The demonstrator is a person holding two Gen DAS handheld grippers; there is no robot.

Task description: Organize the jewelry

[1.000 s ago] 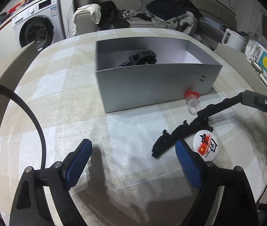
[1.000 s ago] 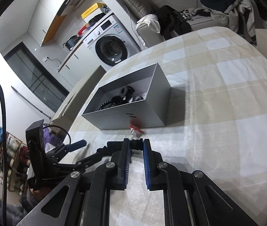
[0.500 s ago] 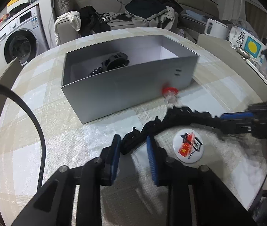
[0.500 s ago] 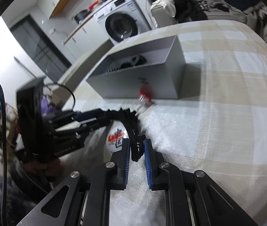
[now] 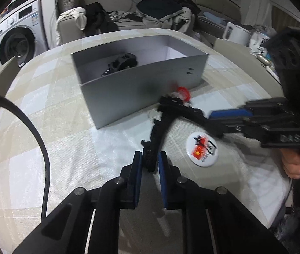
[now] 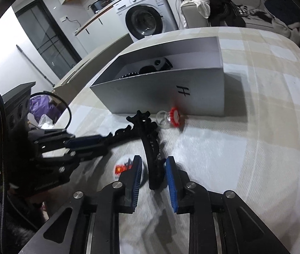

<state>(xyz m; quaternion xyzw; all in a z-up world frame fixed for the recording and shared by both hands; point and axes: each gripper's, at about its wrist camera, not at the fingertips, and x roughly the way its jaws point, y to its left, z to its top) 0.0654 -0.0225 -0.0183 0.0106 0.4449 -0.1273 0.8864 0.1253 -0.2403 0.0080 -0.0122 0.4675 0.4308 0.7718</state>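
Note:
A long black toothed hair piece [image 5: 160,124] lies bent in front of the grey box [image 5: 141,84]. My left gripper [image 5: 150,160] is shut on one end of it. My right gripper [image 6: 153,167] has opened; the other end [image 6: 153,165] lies between its pads, which stand apart from it. In the right wrist view the left gripper [image 6: 99,139] holds the far end. The box [image 6: 167,93] holds black hair items [image 5: 124,60]. A white round badge [image 5: 201,148] and a red-topped clear ornament [image 6: 170,117] lie beside the piece.
The table has a checked beige cloth [image 5: 44,127]. A washing machine [image 6: 145,19] and a sofa with clothes [image 5: 162,10] stand behind. A white kettle [image 5: 233,32] and packets sit at the far right edge.
My left gripper closed on one end of the black piece and lifted it. My right gripper, shut on the other end half a second ago, has opened its jaws.

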